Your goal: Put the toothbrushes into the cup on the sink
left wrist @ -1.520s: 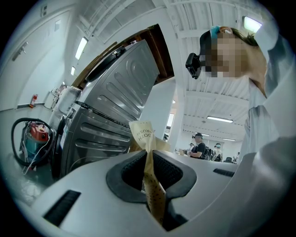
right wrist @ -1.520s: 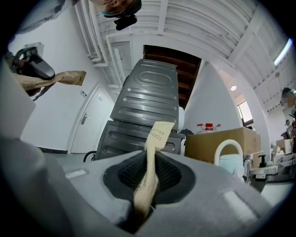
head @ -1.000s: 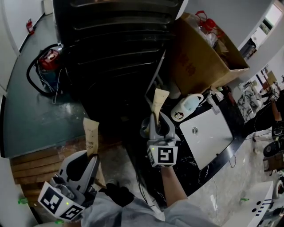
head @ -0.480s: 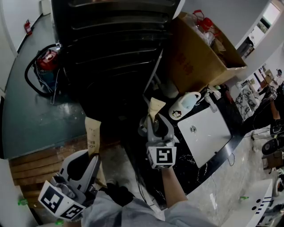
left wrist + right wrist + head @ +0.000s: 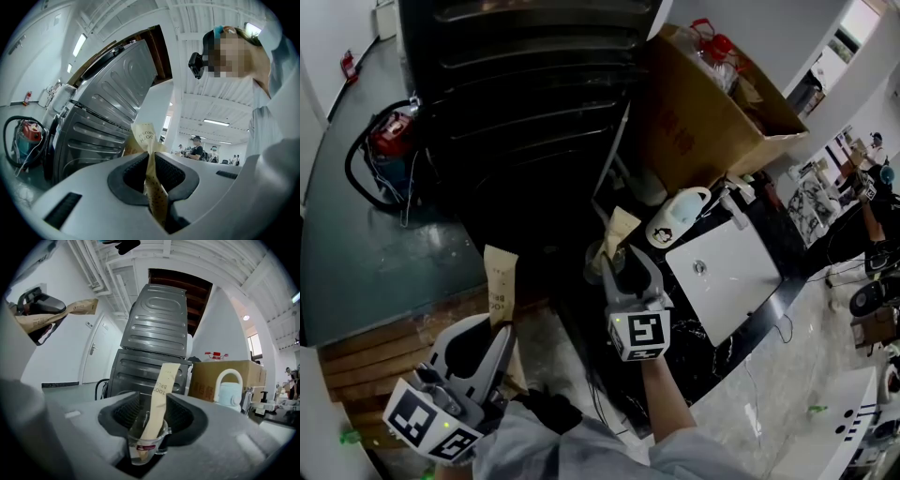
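Right claw [image 5: 157, 408]: jaws spread wide, having just been opening. The cup [image 5: 145, 446] stands between them, and neither pad presses on it. A wrapped toothbrush [image 5: 161, 394] stands in the cup, leaning to the right, with its top above the rim.

Left claw [image 5: 151, 164]: jaws pressed together on a second toothbrush [image 5: 145, 138], also in its paper wrapper. They pinch it low on the packet and the printed end stands up above them. The claw is held off to the left, well apart from the cup.

Location, head view: the cup [image 5: 596, 259] sits on the black counter [image 5: 712, 342] at its left edge, near the white sink [image 5: 727, 281]. My right claw [image 5: 623, 267] lies level just behind the cup. A pale kettle [image 5: 675, 214] stands at the sink's far corner, with a cardboard box [image 5: 712, 122] beyond it.
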The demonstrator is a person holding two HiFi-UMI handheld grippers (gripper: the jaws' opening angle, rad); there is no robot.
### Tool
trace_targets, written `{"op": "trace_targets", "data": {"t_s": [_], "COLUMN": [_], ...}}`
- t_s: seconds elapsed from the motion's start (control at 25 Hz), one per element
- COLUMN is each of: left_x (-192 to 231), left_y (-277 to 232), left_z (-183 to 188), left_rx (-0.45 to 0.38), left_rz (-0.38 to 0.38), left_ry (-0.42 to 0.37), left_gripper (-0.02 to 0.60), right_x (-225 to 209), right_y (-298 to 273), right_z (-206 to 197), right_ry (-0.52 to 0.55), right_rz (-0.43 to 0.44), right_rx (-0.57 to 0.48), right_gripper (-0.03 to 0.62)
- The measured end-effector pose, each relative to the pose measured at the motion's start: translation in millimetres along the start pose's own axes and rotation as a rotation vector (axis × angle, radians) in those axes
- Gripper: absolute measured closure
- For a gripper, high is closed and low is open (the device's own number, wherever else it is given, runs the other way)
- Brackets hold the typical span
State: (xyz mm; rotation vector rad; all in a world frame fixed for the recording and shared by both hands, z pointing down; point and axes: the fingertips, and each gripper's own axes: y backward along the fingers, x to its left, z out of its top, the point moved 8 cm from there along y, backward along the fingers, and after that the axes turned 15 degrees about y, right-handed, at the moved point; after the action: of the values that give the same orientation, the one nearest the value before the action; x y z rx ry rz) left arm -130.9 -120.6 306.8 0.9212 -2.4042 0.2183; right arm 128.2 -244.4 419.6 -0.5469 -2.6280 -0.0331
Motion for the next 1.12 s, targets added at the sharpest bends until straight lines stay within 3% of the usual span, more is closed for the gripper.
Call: {"op": "trace_targets", "data": {"t_s": [0.24, 0.56, 0.76, 1.12], "left_x": [-3.6, -18.9, -27.3, -35.3], "left_y": [-6.6, -21.0, -25.4, -36.7], "left_z": [-3.6, -10.9, -17.6, -33.3], "left_rx": [0.014, 0.036, 0.037, 0.063], "left_rz": [-0.034, -0.107, -0.14, -0.167], "left_ry": [-0.003, -0.058, -0.099, -0.138], "left_gripper": [0.54, 0.54, 0.54, 0.54], "right_x": [-4.5, -4.8, -4.7, -1.2], "right_y": [24.1, 66.4, 88.7, 115.9], "right_z": [17.5, 73.0, 103.5, 151.2], "right_ry": [-0.039, -0.125, -0.203, -0.345], "right_rz": [0.0, 0.049, 0.114, 0.268], "right_rx": [-0.01, -0.084, -0.096, -0.232], "right_gripper": [0.425, 0.425, 0.425, 0.425]}}
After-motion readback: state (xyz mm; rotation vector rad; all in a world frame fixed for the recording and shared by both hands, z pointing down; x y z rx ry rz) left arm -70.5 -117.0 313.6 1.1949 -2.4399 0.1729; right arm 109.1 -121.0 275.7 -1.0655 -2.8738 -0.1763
